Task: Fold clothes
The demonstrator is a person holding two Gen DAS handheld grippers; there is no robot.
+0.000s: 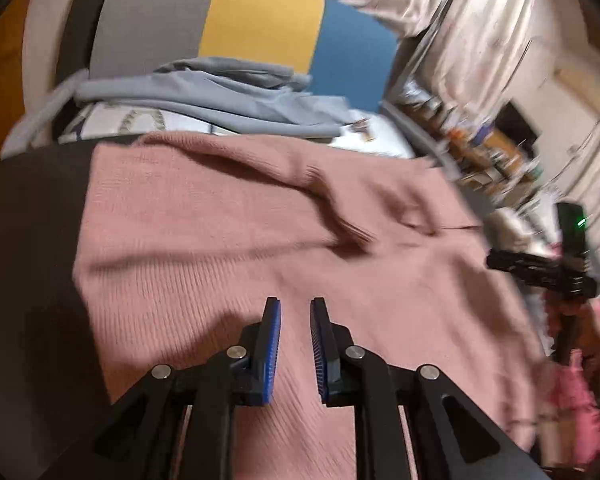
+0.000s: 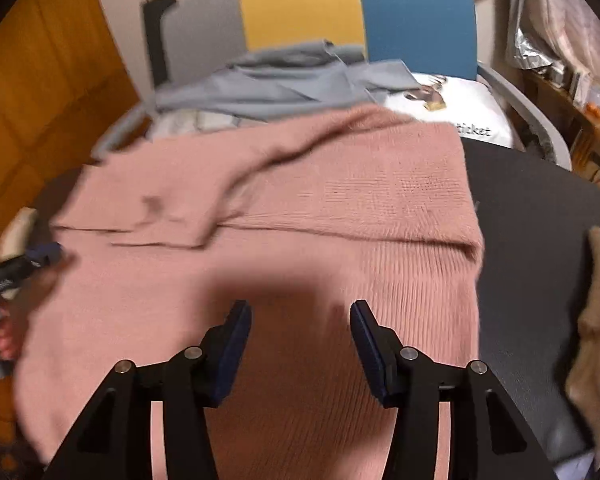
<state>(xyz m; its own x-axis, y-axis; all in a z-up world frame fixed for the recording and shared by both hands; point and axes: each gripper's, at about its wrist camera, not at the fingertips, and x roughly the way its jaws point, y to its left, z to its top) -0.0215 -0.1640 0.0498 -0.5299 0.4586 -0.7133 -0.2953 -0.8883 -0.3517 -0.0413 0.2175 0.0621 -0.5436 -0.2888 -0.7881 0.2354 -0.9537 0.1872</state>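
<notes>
A pink knit sweater [image 1: 260, 220] [image 2: 300, 200] lies spread on a dark table [image 1: 28, 240] [image 2: 540, 220], with a sleeve folded across its upper part. My left gripper [image 1: 295, 304] hovers just over the sweater's near part; its blue pads stand a narrow gap apart with nothing between them. My right gripper [image 2: 300, 306] hangs over the sweater's near edge, open wide and empty. Each gripper shows blurred at the edge of the other's view: the right gripper [image 1: 500, 260] beside the sweater's right edge, the left gripper [image 2: 48, 252] at its left edge.
A crumpled grey garment [image 1: 220, 100] [image 2: 268, 88] lies on a white printed shirt [image 1: 148, 120] [image 2: 460, 108] behind the sweater. Beyond them stands a chair back [image 1: 260, 20] [image 2: 300, 4] in grey, yellow and blue. A beige cloth [image 2: 596, 320] lies at the table's right.
</notes>
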